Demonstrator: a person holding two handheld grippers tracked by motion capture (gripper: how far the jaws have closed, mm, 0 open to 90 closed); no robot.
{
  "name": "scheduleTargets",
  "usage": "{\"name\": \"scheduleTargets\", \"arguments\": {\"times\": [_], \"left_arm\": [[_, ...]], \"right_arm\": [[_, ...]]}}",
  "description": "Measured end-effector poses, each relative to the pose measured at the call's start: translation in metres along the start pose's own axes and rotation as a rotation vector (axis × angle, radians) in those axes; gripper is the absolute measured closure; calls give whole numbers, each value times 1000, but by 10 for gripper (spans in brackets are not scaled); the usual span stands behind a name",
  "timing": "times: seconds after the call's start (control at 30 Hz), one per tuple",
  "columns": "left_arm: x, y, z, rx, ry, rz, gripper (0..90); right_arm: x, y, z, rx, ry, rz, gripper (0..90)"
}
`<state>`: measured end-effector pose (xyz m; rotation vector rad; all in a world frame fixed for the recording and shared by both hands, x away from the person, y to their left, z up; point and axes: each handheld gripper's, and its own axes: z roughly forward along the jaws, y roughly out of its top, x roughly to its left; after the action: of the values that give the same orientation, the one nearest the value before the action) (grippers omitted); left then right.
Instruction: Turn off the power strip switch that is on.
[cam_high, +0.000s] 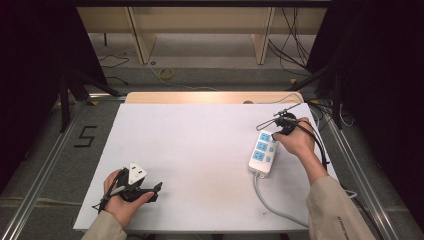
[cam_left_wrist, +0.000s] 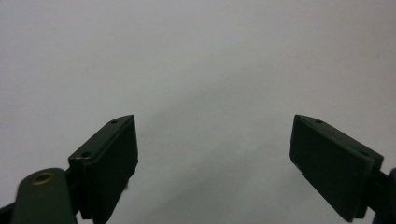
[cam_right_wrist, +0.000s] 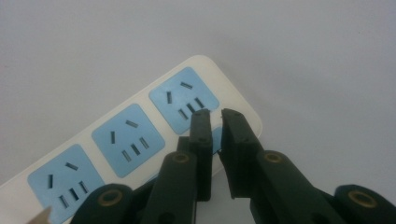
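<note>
A white power strip (cam_high: 263, 151) with three blue sockets lies on the right side of the white table (cam_high: 200, 150); its grey cable (cam_high: 272, 206) runs toward the front edge. A hand holds my right gripper (cam_high: 276, 134) over the strip's far end. In the right gripper view the right gripper (cam_right_wrist: 215, 116) has its jaws almost together above the strip (cam_right_wrist: 126, 140), just beside the end socket (cam_right_wrist: 183, 99), and a small blue patch shows through the narrow gap. My left gripper (cam_high: 156, 192) rests near the front left, and the left gripper (cam_left_wrist: 212, 140) is wide open over bare table.
A wooden board (cam_high: 210, 97) sticks out beyond the table's far edge. Metal rails run along both sides of the table. On the floor are a "5" marking (cam_high: 86, 136) at the left and loose cables (cam_high: 295, 45) at the back right.
</note>
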<state>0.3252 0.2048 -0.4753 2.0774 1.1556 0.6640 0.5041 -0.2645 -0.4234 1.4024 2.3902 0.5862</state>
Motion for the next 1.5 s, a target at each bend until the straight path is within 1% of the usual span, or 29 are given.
{"name": "scheduleTargets", "arguments": {"times": [0.23, 0.43, 0.7, 1.0, 1.5], "left_arm": [[0, 0, 0, -3, 0, -1, 152], [0, 0, 0, -3, 0, 0, 152], [-1, 0, 0, -1, 0, 0, 153], [0, 0, -1, 0, 2, 3, 152], [0, -1, -1, 1, 3, 3, 152]], "right_arm": [[2, -1, -6, -18, 20, 2, 790], [4, -4, -10, -24, 27, -1, 761], [2, -11, -13, -36, 27, 0, 745], [5, -16, -20, -50, 33, -5, 732], [12, -36, -32, -84, 58, -16, 698]]}}
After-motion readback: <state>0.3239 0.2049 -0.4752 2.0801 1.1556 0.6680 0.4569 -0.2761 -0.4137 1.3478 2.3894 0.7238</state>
